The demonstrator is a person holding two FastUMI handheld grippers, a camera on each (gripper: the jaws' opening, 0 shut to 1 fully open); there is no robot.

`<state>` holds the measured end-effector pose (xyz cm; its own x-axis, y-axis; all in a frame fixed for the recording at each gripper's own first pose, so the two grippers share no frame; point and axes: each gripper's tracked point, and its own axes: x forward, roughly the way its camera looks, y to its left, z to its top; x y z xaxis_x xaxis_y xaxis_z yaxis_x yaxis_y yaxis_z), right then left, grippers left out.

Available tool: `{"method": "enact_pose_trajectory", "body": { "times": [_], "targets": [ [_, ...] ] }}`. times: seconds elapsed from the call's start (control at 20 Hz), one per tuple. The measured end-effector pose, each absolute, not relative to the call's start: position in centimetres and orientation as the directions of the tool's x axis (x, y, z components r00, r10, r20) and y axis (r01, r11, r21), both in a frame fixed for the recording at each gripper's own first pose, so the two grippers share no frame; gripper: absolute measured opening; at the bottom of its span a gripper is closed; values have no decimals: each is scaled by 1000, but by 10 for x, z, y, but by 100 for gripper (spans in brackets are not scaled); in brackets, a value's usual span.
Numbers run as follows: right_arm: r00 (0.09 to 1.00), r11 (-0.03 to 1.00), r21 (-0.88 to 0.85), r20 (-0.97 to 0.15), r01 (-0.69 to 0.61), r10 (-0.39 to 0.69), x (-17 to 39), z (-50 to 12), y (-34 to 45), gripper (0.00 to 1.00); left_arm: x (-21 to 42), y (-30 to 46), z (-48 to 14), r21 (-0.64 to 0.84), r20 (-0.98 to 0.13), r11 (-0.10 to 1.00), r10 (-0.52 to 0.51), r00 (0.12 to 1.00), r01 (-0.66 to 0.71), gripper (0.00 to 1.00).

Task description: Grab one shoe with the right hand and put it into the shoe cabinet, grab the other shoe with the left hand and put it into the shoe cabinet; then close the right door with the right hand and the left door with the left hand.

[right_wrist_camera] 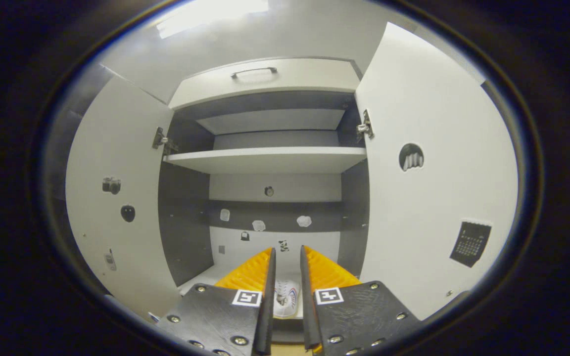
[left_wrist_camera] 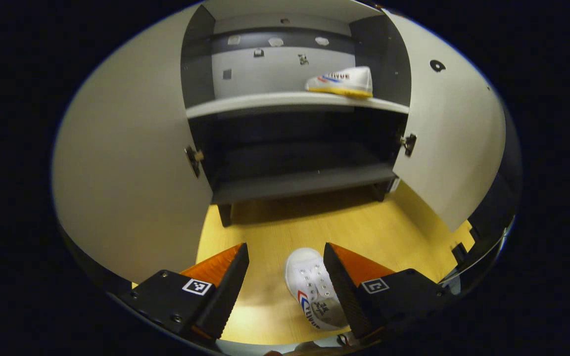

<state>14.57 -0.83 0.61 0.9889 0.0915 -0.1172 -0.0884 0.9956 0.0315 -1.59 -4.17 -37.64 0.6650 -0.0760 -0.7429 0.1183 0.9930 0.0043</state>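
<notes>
A white shoe (left_wrist_camera: 314, 291) with red and blue stripes lies on the wooden floor (left_wrist_camera: 285, 227) in front of the open shoe cabinet. My left gripper (left_wrist_camera: 285, 249) hangs open over it, and the shoe lies between the fingers, close to the right-hand one. The other white shoe (left_wrist_camera: 340, 80), yellow-soled, rests on the right end of the cabinet's light shelf (left_wrist_camera: 265, 101). In the right gripper view that shelved shoe (right_wrist_camera: 285, 296) shows through the narrow gap of my right gripper (right_wrist_camera: 287, 252). That gripper is a little open, back from the shoe and holding nothing.
Both cabinet doors stand wide open: the left door (left_wrist_camera: 131, 163) and the right door (left_wrist_camera: 448, 138) flank the opening. A lower dark shelf (left_wrist_camera: 305, 180) is bare. Above the compartment sits a drawer with a handle (right_wrist_camera: 255, 71). An upper shelf (right_wrist_camera: 265, 159) is bare.
</notes>
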Motion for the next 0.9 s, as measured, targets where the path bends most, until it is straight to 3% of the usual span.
{"method": "enact_pose_trajectory", "body": {
  "times": [0.4, 0.7, 0.8, 0.85, 0.9],
  "targets": [
    [996, 997, 10, -56, -73, 74, 133, 39, -34, 25, -58, -51, -471, -109, -881, 993, -118, 458, 46, 86],
    [996, 997, -2, -51, -72, 72, 130, 42, -43, 25, -76, -50, -508, -123, -923, 992, -116, 367, 4, 86],
    [995, 997, -5, -56, -78, 77, 130, 40, -42, 25, -73, -55, -507, -153, -918, 988, -138, 373, -12, 85],
    [995, 997, -3, -59, -80, 80, 130, 39, -43, 25, -75, -57, -508, -162, -921, 987, -147, 360, -12, 78],
    [995, 997, -2, -60, -82, 82, 130, 39, -42, 25, -75, -59, -508, -180, -918, 984, -163, 361, -13, 80]
  ]
}}
